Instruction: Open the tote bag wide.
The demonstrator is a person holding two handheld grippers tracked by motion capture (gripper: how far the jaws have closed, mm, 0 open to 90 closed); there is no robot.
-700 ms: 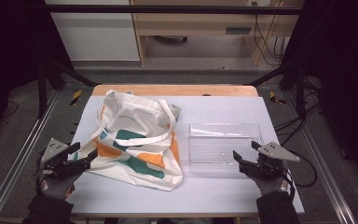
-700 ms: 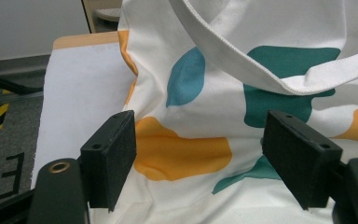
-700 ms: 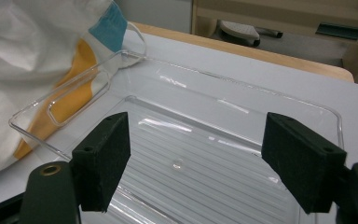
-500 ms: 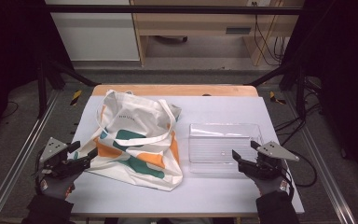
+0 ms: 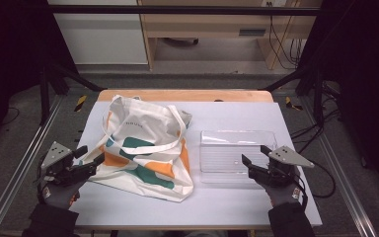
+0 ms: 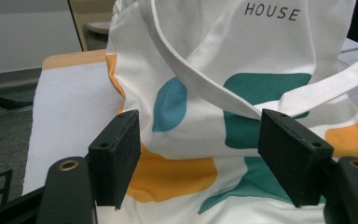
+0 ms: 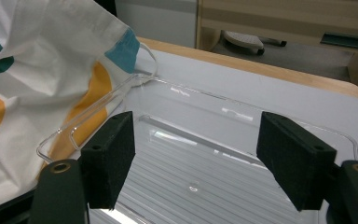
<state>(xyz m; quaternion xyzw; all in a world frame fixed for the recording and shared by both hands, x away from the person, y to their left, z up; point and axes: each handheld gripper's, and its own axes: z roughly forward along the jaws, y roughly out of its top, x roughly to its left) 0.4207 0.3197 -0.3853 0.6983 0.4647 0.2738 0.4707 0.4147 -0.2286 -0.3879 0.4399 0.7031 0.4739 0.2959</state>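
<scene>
Two claws, both gaping and empty: left claw poised at tote bag on worktop, right claw over clear tray alongside, seemingly readied for grasping.

We hold our left gripper low at our near left, jaws spread wide and aimed forward and to the right. Our right gripper sits at our near right, jaws equally wide apart, aimed forward. Gloved hands grip both, forearms entering from below.
</scene>
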